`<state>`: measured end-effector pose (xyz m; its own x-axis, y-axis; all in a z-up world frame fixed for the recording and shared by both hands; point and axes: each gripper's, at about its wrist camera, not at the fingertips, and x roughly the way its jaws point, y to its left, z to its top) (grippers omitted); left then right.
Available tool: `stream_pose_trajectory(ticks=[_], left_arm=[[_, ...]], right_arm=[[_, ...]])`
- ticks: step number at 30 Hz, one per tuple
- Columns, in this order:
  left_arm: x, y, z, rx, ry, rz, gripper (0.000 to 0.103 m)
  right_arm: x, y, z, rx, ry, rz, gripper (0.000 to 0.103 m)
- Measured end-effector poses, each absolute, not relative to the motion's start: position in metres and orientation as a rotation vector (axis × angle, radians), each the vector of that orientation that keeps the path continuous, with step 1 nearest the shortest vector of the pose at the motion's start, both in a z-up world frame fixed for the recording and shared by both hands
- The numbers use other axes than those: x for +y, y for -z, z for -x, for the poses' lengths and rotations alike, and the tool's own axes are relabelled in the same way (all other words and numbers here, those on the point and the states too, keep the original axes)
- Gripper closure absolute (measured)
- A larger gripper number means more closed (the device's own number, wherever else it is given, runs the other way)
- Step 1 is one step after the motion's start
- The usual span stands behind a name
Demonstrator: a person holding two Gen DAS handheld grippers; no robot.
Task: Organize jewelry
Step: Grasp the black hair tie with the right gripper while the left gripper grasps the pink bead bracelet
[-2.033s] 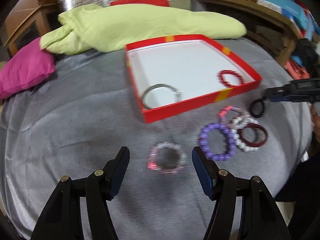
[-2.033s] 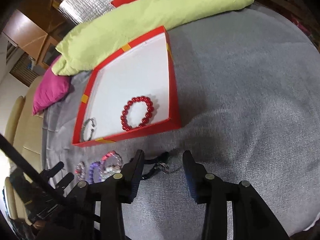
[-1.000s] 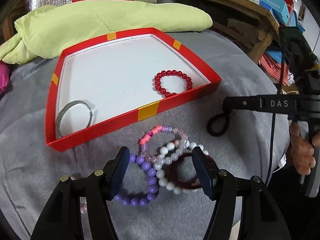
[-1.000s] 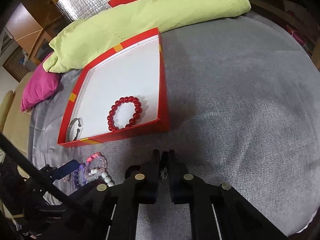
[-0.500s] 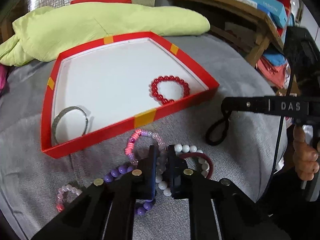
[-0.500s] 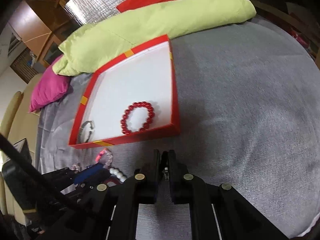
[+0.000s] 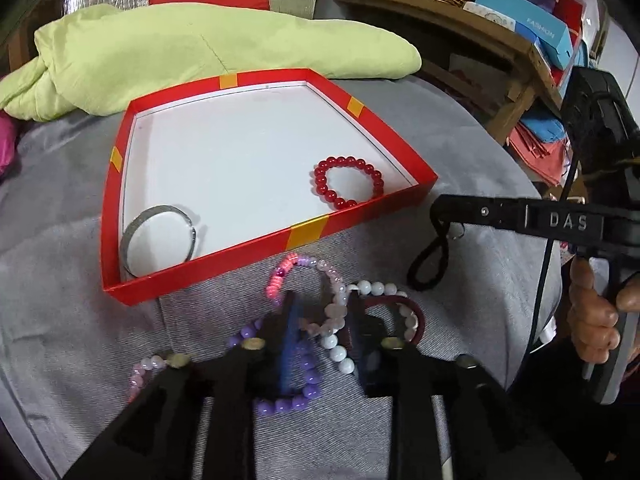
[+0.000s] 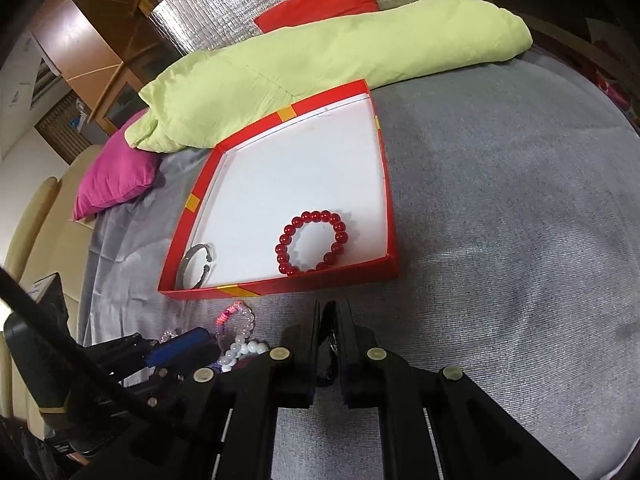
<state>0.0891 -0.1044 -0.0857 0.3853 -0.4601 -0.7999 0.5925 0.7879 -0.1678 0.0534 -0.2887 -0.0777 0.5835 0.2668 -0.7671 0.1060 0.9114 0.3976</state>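
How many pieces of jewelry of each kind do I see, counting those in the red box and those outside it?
Bead bracelets: 5 (red bead bracelet, pink-and-clear bead bracelet, white pearl bracelet, purple bead bracelet, pale pink bead bracelet)
Rigid bangles: 2 (silver metal bangle, dark red bangle)
Cord loops: 1 (black cord loop)
Total: 8

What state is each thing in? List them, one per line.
Red box: open, no lid on it.
Red bead bracelet: lying flat in the box.
Silver bangle: in the box, near corner.
Black cord loop: hanging, pinched by the right tongs.
Left tongs: jaws opening, pale pink bead bracelet between them.
Purple bead bracelet: on the grey cloth.
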Motion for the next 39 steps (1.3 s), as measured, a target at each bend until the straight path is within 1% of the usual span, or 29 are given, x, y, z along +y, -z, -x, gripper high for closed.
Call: stream_pose_trajectory(ticks=[1,2,7,9,10,11,12,20,31,34,36,37,38,39], left_arm=[[-0.106,0.086,-0.089,0.962,0.671,-0.153,0.065],[-0.11,0.087,-0.089,0.963,0.674,-0.155,0.065],[-0.126,0.1,-0.094,1.0,0.667,-0.182,0.065],[-0.129,0.105,-0.097,1.009,0.66,-0.179,0.068],[-0.128,0.104,-0.097,1.004,0.667,-0.169,0.081],[-0.128,0.103,-0.098,1.007,0.674,-0.161,0.091],[-0.127,0.103,-0.098,1.007,0.674,-0.155,0.092],[-0.109,0.087,-0.092,0.948,0.703,-0.103,0.095],[-0.077,0.059,-0.091,0.873,0.745,0.032,0.095],[-0.076,0.059,-0.091,0.872,0.734,0.021,0.095],[-0.077,0.061,-0.09,0.885,0.728,0.002,0.095],[-0.079,0.064,-0.09,0.895,0.728,-0.012,0.095],[-0.081,0.066,-0.09,0.905,0.715,-0.032,0.094],[-0.083,0.069,-0.091,0.915,0.696,-0.052,0.091]], right_arm=[[-0.289,0.078,-0.053,0.952,-0.094,-0.427,0.094],[-0.29,0.079,-0.053,0.953,-0.092,-0.426,0.094],[-0.296,0.082,-0.052,0.959,-0.075,-0.436,0.094],[-0.298,0.081,-0.051,0.958,-0.077,-0.438,0.094],[-0.297,0.081,-0.051,0.957,-0.08,-0.438,0.094],[-0.296,0.08,-0.051,0.955,-0.083,-0.434,0.094],[-0.295,0.079,-0.051,0.952,-0.086,-0.43,0.094],[-0.289,0.067,-0.049,0.899,-0.128,-0.432,0.094],[-0.276,0.044,-0.039,0.764,-0.21,-0.438,0.094],[-0.28,0.041,-0.039,0.759,-0.179,-0.426,0.094],[-0.289,0.045,-0.042,0.793,-0.154,-0.455,0.093],[-0.294,0.05,-0.045,0.826,-0.134,-0.469,0.089],[-0.299,0.054,-0.047,0.851,-0.113,-0.48,0.078],[-0.303,0.059,-0.049,0.877,-0.096,-0.496,0.071]])
